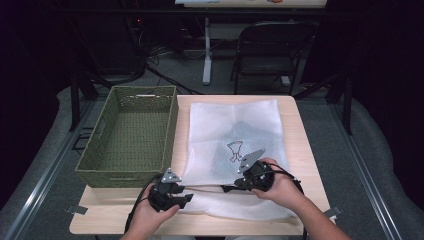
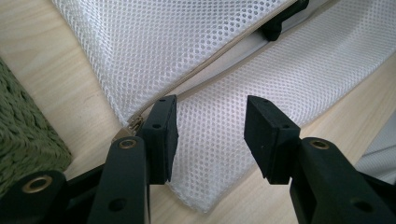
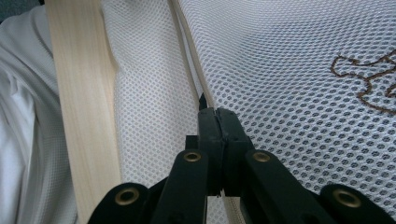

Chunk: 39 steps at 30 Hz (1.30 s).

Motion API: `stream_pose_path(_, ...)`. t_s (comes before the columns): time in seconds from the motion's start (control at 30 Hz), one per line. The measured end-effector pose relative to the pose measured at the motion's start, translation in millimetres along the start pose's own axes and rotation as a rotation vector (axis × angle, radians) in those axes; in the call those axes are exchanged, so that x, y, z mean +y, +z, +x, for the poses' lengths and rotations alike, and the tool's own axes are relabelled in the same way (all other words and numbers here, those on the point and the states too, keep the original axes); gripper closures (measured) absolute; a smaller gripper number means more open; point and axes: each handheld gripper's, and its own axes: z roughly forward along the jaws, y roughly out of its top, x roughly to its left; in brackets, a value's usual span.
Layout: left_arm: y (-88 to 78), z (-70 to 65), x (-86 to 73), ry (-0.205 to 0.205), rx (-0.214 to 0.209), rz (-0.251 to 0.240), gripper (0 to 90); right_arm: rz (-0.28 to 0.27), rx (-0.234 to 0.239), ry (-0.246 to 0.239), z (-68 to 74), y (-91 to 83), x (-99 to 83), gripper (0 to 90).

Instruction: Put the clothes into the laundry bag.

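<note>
A white mesh bag (image 1: 232, 125) lies flat on the wooden table (image 1: 306, 150), with a brown stitched figure (image 1: 235, 150) on its top side. Its zipper (image 2: 219, 70) runs along the near edge and is partly parted. My left gripper (image 1: 188, 198) is at the bag's near left corner. In the left gripper view its jaws (image 2: 210, 133) stand open, the corner of the mesh (image 2: 205, 154) lying between them without being pressed. My right gripper (image 1: 226, 189) points left along the zipper line (image 3: 187, 46). Its jaws (image 3: 214, 112) are shut on the zipper, and its tip (image 2: 280, 25) sits in the parted seam.
A green woven basket (image 1: 120, 175) stands on the table's left part, right beside the bag and my left gripper; its corner (image 2: 23, 135) is near the left jaw. A folding chair (image 1: 270, 45) stands beyond the table. Bare wood (image 3: 79, 93) borders the bag's near edge.
</note>
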Motion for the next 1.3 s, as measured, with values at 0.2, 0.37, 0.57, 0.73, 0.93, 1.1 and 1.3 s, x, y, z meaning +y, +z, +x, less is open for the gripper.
stream_pose_path(0.2, -2.6, -0.4, -6.1, -0.003, -0.004, 0.003, 53.6, -0.010, 0.017, -0.001, 6.4, -1.8, -4.0, 89.9)
stream_pose_path(0.37, -1.8, -1.3, -10.2, -0.008, -0.005, 0.009, 52.1, -0.016, 0.012, 0.004, 11.1, -2.5, -7.5, 89.9)
stream_pose_path(0.57, -4.1, -0.6, -15.4, -0.005, 0.005, 0.021, 51.0, -0.025, 0.010, 0.014, 14.2, -2.2, -12.5, 89.8)
stream_pose_path(0.73, -5.7, 2.2, -23.3, -0.026, 0.013, 0.021, 49.9, -0.018, -0.010, 0.012, 14.5, 2.7, -15.6, 89.8)
stream_pose_path(0.93, -3.6, 10.8, -35.0, -0.052, 0.028, 0.044, 48.3, -0.027, -0.019, 0.040, 14.1, 8.8, -21.2, 89.6)
stream_pose_path(1.1, -0.3, 13.9, -39.9, -0.058, 0.050, 0.064, 47.4, -0.028, -0.026, 0.051, 14.2, 11.8, -24.2, 89.3)
stream_pose_path(1.3, 3.8, 15.8, -40.2, -0.063, 0.042, 0.062, 44.6, -0.026, -0.033, 0.056, 13.0, 16.9, -28.0, 87.3)
